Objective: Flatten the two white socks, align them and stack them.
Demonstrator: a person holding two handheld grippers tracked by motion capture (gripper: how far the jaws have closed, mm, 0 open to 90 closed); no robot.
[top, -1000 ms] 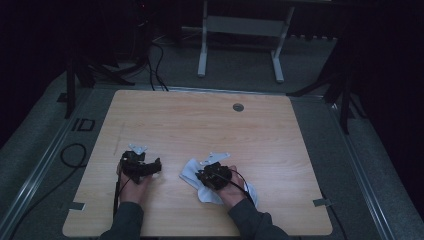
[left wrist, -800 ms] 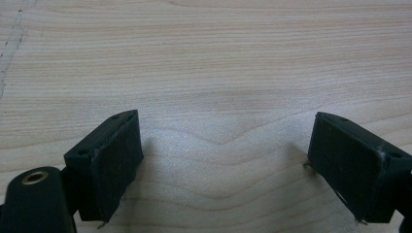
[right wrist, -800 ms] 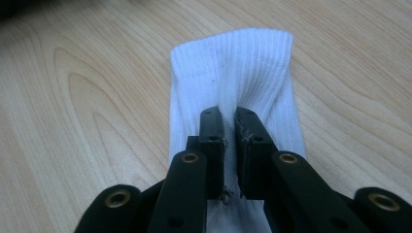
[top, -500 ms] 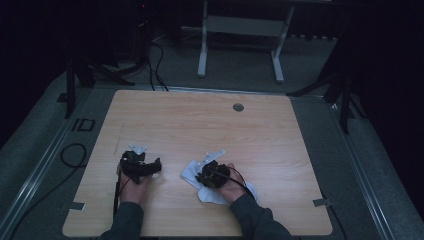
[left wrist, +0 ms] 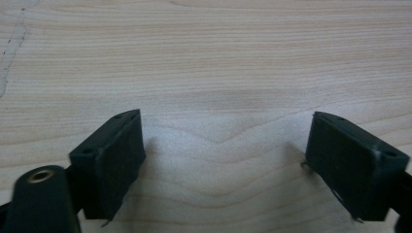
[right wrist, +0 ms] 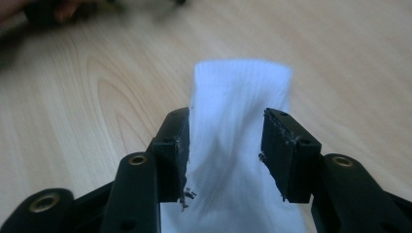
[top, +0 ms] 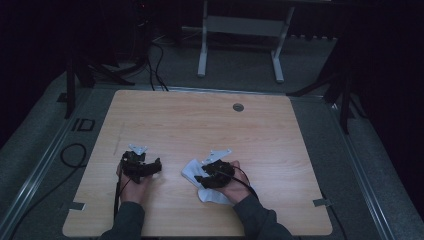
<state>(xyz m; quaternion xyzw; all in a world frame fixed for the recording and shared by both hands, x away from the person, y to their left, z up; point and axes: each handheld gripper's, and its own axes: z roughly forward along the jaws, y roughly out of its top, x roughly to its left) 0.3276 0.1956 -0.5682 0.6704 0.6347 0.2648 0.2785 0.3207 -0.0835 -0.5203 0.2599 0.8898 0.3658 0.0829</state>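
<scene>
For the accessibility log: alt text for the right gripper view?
A white ribbed cloth lies on the wooden table and runs between the right gripper's two black jaws, which stand partly open on either side of it. Part of the other hand is blurred at top left.

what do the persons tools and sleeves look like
Both tools, left and right, are black with two blocky flat-faced jaws and brass-coloured rivets. A pale three-cornered plate tops each. A dark cable trails from the right one. The sleeves are dark grey-green.

Cloth on table near its front edge, right tool apparently over it, left tool just left
</scene>
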